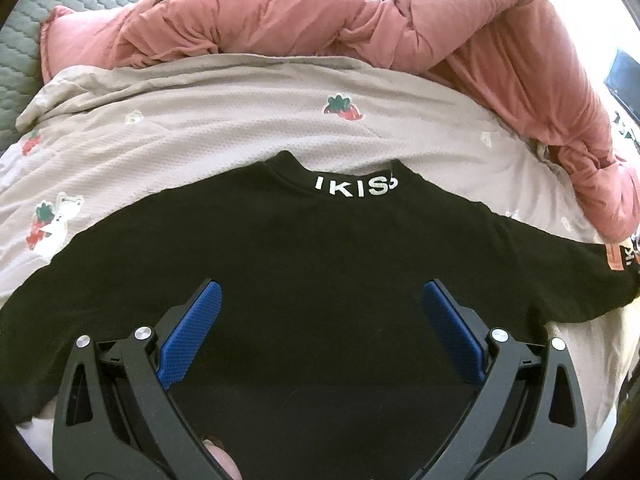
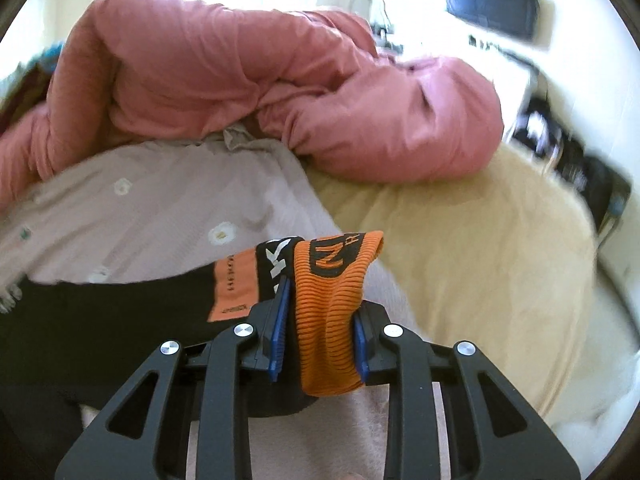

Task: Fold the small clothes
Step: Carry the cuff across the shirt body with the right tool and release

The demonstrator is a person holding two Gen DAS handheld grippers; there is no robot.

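A small black top (image 1: 312, 248) lies spread flat on the bed, its collar with white letters (image 1: 354, 188) pointing away from me. My left gripper (image 1: 322, 296) is open and hovers over the middle of the top, its blue pads (image 1: 192, 332) wide apart and empty. The right sleeve ends in an orange ribbed cuff (image 2: 332, 304) with an orange label (image 1: 614, 258) beside it. My right gripper (image 2: 320, 312) is shut on that orange cuff and holds the sleeve end (image 2: 240, 280) at the top's right side.
The top rests on a beige sheet with strawberry prints (image 1: 240, 128). A bunched pink duvet (image 1: 320, 16) lies behind it and along the right. A cream fleece blanket (image 2: 480, 248) covers the bed's right part. A dark screen (image 2: 492, 4) stands on furniture beyond.
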